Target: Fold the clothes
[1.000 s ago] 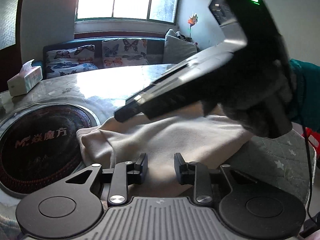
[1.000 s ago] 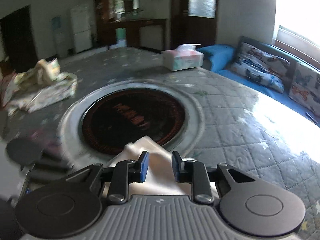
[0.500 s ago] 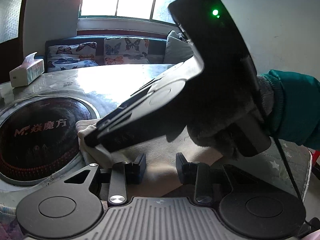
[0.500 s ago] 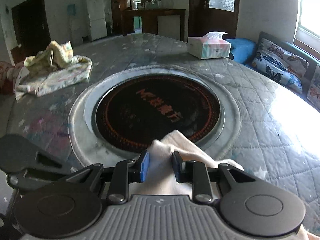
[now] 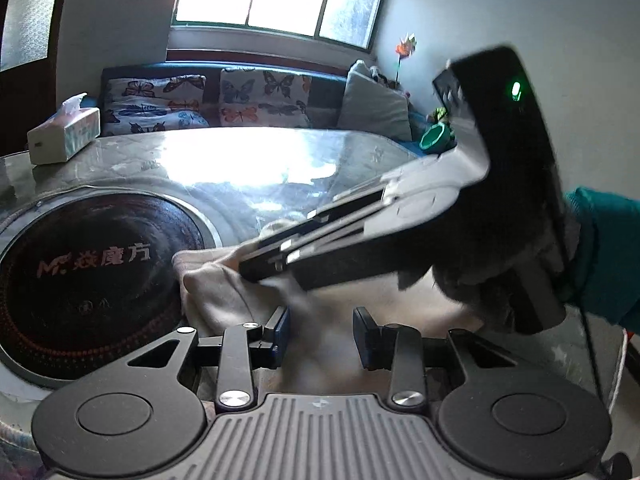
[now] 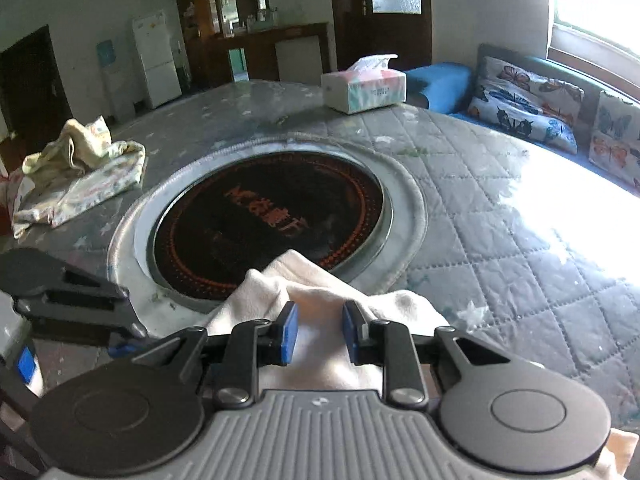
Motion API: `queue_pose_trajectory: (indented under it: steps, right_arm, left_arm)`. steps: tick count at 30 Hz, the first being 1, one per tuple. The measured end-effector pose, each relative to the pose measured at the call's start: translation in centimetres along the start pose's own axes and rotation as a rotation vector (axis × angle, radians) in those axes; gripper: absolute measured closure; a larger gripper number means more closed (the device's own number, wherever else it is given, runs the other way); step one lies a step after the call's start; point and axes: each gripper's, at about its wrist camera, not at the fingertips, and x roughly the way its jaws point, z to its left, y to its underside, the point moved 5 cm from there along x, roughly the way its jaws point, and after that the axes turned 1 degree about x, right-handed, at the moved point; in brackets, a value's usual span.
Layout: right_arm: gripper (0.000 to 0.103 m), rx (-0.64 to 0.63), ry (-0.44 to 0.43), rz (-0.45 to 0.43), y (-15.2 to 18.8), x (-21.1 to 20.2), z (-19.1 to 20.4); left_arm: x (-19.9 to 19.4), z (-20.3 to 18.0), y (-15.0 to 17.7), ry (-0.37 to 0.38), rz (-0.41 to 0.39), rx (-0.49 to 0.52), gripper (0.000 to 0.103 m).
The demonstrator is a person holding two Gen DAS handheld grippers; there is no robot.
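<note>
A cream garment point(image 5: 224, 292) lies bunched on the quilted table next to the round dark hotplate point(image 5: 80, 276). My left gripper point(image 5: 321, 330) is open just above the cloth, holding nothing. My right gripper shows in the left wrist view point(image 5: 256, 268), reaching across from the right onto the garment's far corner. In the right wrist view the right gripper point(image 6: 317, 334) is open, with the cream garment point(image 6: 312, 280) bunched between and ahead of its blue pads without being pinched. The left gripper's body point(image 6: 68, 300) shows at that view's left edge.
A tissue box point(image 6: 364, 84) stands at the table's far side. A crumpled floral cloth point(image 6: 76, 168) lies at the far left of the table. A sofa with butterfly cushions point(image 5: 240, 96) runs under the window. The hotplate's metal rim point(image 6: 408, 204) is right ahead.
The right gripper has swung lower and to the right in the left wrist view, its tips now on the garment's corner. The cream cloth has bunched up further toward the hotplate.
</note>
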Motion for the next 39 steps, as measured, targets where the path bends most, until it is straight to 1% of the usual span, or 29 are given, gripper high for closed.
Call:
queue_pose_trajectory:
  steps: [3,8,11,15,17,20,23,25,27,30,34,39]
  right_arm:
    - [0.079,0.003,0.024,-0.033,0.2,-2.1,-0.5]
    - [0.079,0.054,0.112,-0.049,2.7,-6.4,-3.2]
    - [0.079,0.104,0.176,-0.040,4.5,-7.6,-5.4]
    - [0.079,0.172,0.215,-0.048,5.7,-7.8,-7.8]
    - [0.080,0.204,0.230,-0.047,6.1,-7.5,-8.7]
    - [0.081,0.241,0.229,-0.071,6.4,-7.8,-9.8]
    - [0.081,0.247,0.222,-0.112,6.4,-9.1,-9.9]
    - [0.081,0.256,0.234,-0.098,6.6,-9.1,-10.4]
    - [0.084,0.269,0.241,-0.075,7.0,-8.6,-11.0]
    - [0.084,0.284,0.234,-0.088,7.1,-8.9,-11.1]
    - [0.084,0.213,0.243,-0.105,6.6,-9.7,-9.4]
    - [0.084,0.126,0.190,-0.072,5.8,-8.3,-6.6]
  left_arm:
    - [-0.1,-0.1,0.0,0.000,-0.001,0.008,0.065]
    - [-0.5,-0.3,-1.1,0.008,-0.033,0.015,0.062]
    - [0.2,-0.5,-1.9,0.004,-0.033,0.025,0.061]
    - [1.7,-0.6,-2.6,-0.008,-0.017,0.036,0.059]
    - [2.5,-0.2,-2.5,-0.020,0.008,0.033,0.059]
    - [3.1,0.4,-1.9,-0.039,0.036,0.024,0.059]
    - [3.0,0.3,-2.3,-0.030,0.031,0.026,0.058]
    - [3.3,0.2,-2.8,-0.033,0.026,0.031,0.058]
    - [3.9,0.1,-3.5,-0.033,0.022,0.024,0.059]
    - [4.9,0.6,-4.3,-0.050,0.023,-0.001,0.060]
    - [5.6,1.2,-4.6,-0.061,0.033,-0.032,0.061]
    - [6.0,1.6,-4.8,-0.067,0.040,-0.050,0.060]
